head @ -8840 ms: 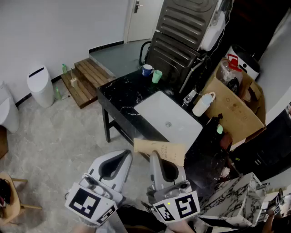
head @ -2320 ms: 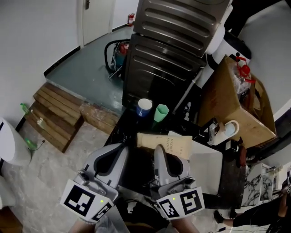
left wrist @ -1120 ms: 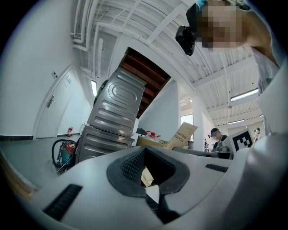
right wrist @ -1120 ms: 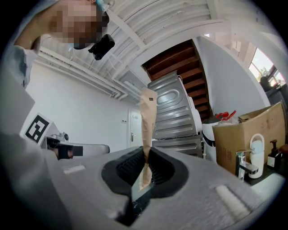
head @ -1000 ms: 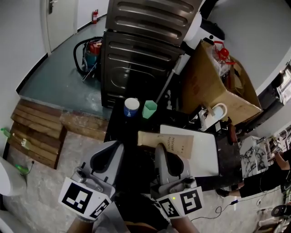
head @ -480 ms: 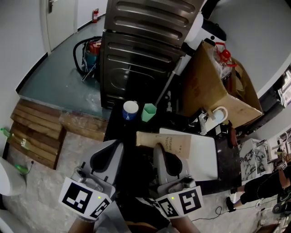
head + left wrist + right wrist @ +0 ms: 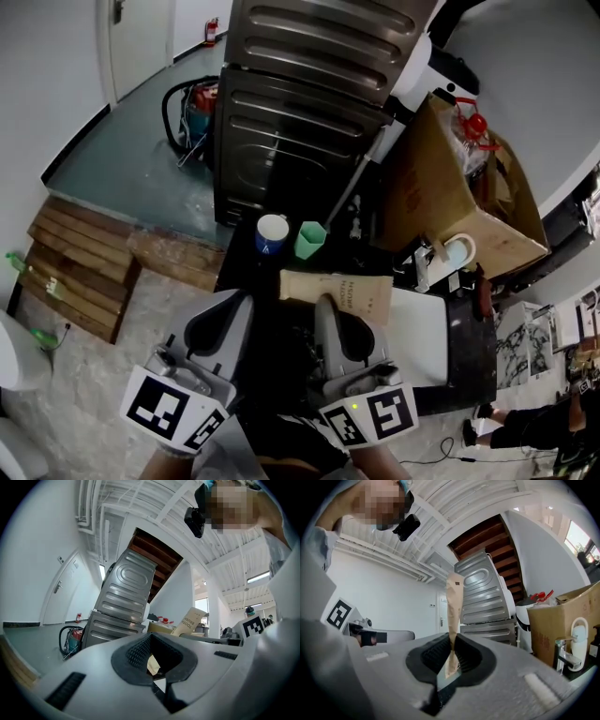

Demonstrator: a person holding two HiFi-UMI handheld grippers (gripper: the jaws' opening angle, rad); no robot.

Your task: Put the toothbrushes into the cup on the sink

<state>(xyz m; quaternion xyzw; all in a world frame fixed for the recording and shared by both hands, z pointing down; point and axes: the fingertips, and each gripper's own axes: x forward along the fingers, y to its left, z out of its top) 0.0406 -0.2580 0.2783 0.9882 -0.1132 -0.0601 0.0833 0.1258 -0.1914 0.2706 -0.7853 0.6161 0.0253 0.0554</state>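
Note:
My right gripper [image 7: 328, 307] is shut on a flat brown paper toothbrush packet [image 7: 337, 292], which juts forward over the black counter [image 7: 246, 272]. In the right gripper view the packet [image 7: 453, 606] stands upright, pinched between the pads of that gripper [image 7: 450, 660]. My left gripper [image 7: 225, 317] hangs beside it, shut, with nothing held [image 7: 152, 682]; the packet [image 7: 190, 619] shows off to its right. A blue cup [image 7: 272, 234] and a green cup [image 7: 310, 239] stand together on the counter just beyond the packet's tip. The white sink [image 7: 429, 339] lies to the right.
A tall metal appliance [image 7: 309, 84] stands behind the counter. A cardboard box [image 7: 450, 187], a faucet [image 7: 424, 262] and a white bottle [image 7: 459, 251] crowd the far right. Wooden pallets [image 7: 75, 272] and a red machine [image 7: 192, 103] sit on the floor at left.
Both grippers have edged forward over the counter, with the packet still clamped in the right one. Several seconds ago they stood further back, off the counter.

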